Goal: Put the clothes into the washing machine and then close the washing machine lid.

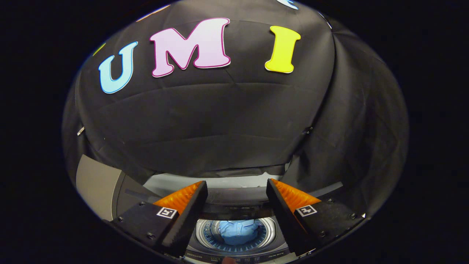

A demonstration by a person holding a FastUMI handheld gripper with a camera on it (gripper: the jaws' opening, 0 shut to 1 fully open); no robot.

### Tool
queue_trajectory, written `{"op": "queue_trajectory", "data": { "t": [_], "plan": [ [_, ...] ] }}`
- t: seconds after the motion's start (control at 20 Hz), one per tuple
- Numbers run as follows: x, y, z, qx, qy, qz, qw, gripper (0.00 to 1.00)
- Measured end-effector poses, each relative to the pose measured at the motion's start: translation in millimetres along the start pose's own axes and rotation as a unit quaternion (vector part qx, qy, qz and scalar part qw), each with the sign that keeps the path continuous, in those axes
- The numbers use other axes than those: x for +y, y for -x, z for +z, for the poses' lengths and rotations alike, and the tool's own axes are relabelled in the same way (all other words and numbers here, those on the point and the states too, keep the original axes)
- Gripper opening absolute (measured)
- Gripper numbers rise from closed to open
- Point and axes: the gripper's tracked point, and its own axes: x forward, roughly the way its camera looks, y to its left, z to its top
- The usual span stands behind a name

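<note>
While the gripper point(236, 187) hangs above the machine, its two fingers are spread wide with nothing between them, so it's holding zilch right now. Down below, in the gap between the fingers, you can see straight into the top-loading washing machine with the shiny perforated metal drum point(209, 234), and the light blue button-up shirt point(237, 231) is sitting crumpled at the bottom of that drum. So the clothes are already inside. The drum opening is uncovered, and a flat grey panel point(96, 185) stands up off to the left of the left finger; might be the raised lid, but I honestly can't tell from this angle. The dark rear edge of the washer top point(234, 196) runs across just beyond the fingertips, with a pale strip behind it. Beyond that it's all wrinkly black cloth wall point(205, 121), with another fold of it hanging on the right.
</note>
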Motion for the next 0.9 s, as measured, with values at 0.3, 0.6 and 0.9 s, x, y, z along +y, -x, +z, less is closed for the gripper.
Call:
{"op": "queue_trajectory", "data": {
  "t": [0.3, 0.6, 0.9],
  "plan": [
    [-1, 16, -13, -0.023, -0.001, -0.002, 1.0, 1.0],
    [0, 22, -27, -0.03, 0.0, 0.001, 1.0, 1.0],
    [2, 22, -54, -0.012, 0.001, 0.009, 1.0, 1.0]
  ]
}}
